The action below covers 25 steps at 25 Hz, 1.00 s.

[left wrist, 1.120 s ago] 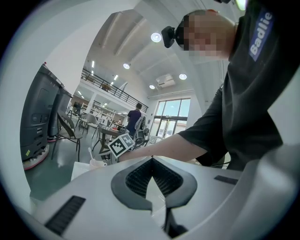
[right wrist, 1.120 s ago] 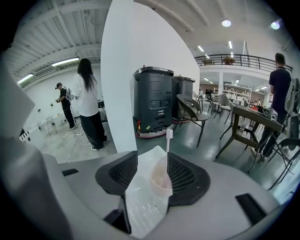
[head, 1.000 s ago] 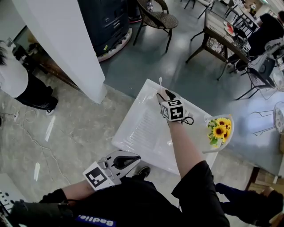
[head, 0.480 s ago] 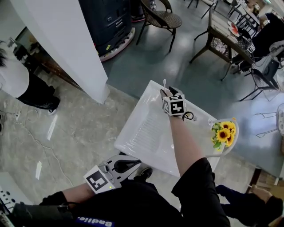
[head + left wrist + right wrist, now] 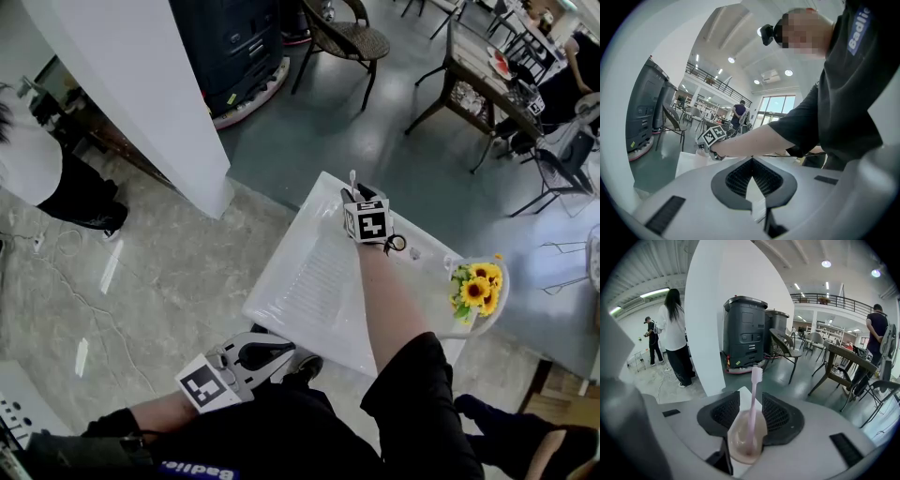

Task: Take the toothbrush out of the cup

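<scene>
The white table (image 5: 309, 281) stands on the open floor, with a bunch of sunflowers (image 5: 476, 286) at its right-hand end. The person reaches a bare arm across it to the far edge. The right gripper (image 5: 356, 195) tilts down there over a small pinkish cup (image 5: 740, 439). The left gripper (image 5: 291, 355) hangs low by the person's body, off the table, its tips together on nothing. The right gripper's jaws stand wide and have just been closing. The cup sits low between them, and I can't see the pads pressing on anything yet. The pale pink toothbrush (image 5: 753, 399) stands upright in the cup, its handle in the gap and its bristles above the jaw tips. My worry is the cup. It sits close to the far edge and nothing steadies it. If the jaws close too low, they would catch the rim along with the handle, and the cup could come up with the brush or be knocked off the table. The handle is thin too, so an off-centre pinch could let it slip or twist.
</scene>
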{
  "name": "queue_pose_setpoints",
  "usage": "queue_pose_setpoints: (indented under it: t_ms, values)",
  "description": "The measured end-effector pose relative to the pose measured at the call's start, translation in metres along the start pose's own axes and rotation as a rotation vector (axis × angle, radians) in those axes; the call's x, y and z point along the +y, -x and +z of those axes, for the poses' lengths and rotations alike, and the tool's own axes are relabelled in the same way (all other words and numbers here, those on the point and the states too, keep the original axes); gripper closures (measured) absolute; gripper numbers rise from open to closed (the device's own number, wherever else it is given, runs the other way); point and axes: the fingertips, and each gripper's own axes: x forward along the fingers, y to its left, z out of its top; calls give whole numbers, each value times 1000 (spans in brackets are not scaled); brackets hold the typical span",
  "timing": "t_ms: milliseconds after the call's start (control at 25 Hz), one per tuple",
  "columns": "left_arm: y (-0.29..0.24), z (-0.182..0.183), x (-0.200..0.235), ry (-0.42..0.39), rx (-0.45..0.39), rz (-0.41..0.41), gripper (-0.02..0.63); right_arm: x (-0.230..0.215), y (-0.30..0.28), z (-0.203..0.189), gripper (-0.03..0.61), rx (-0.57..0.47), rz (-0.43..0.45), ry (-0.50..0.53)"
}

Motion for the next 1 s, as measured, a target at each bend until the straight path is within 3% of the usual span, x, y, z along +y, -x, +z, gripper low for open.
queue_pose_setpoints:
  t_ms: [160,360,520,1000]
  values:
    - [2,-1,4,8,2,7,612,0,-3,0,508,5,-20,18]
    - [4,-4,6,10,14,13,612,-1,-7,-1,512,16,-30,15]
    - [6,-7,7,13,13,18,612,-6,-7,-3,551,17,-54,11]
    - [3,-5,-3,9,3,-5,612,-11,14,16,557,-63,-73,-17]
